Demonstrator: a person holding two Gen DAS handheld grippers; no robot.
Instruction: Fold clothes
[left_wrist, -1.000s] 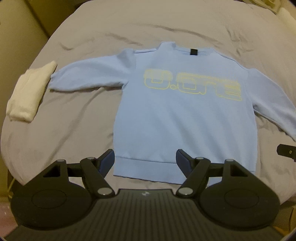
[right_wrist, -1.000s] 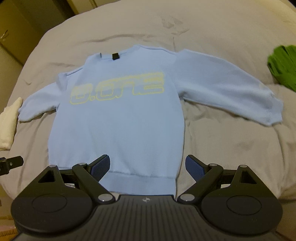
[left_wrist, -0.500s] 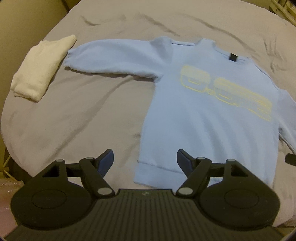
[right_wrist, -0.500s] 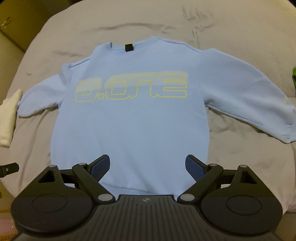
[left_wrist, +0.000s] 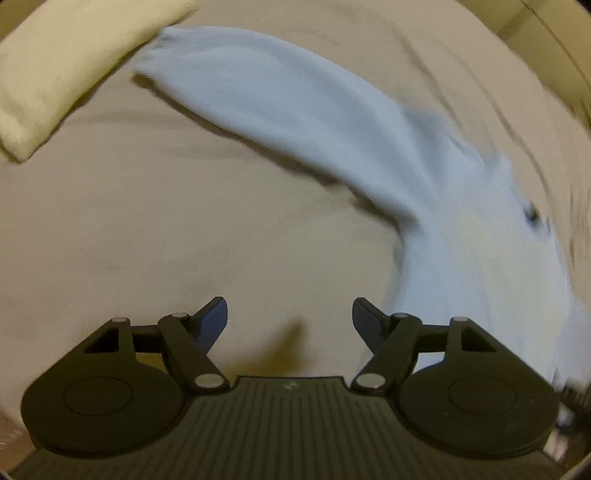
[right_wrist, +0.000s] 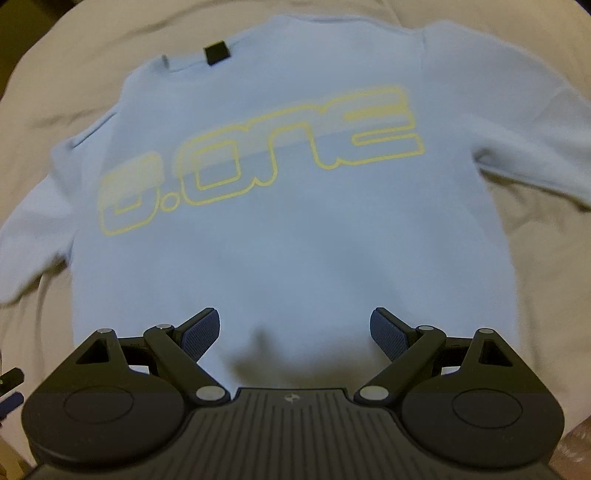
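Note:
A light blue sweatshirt (right_wrist: 295, 240) with a yellow outlined logo (right_wrist: 258, 162) and a small black neck tag (right_wrist: 216, 53) lies flat on the bed. My right gripper (right_wrist: 295, 332) hangs open low over its lower body, nothing between the jaws. In the blurred left wrist view the sweatshirt's sleeve (left_wrist: 280, 110) stretches toward the upper left and its body (left_wrist: 480, 266) fills the right side. My left gripper (left_wrist: 290, 321) is open over bare sheet just left of the body's edge, holding nothing.
A folded cream cloth (left_wrist: 59, 70) lies beside the sleeve's cuff at the upper left. The grey-beige bed sheet (left_wrist: 147, 240) surrounds the sweatshirt. A bit of the left gripper (right_wrist: 11, 391) pokes in at the right wrist view's left edge.
Both grippers have dropped closer to the bed. The left one has swung left off the hem to the sheet beside the sweatshirt; the right one has moved in over the sweatshirt's body. Jaws stay open.

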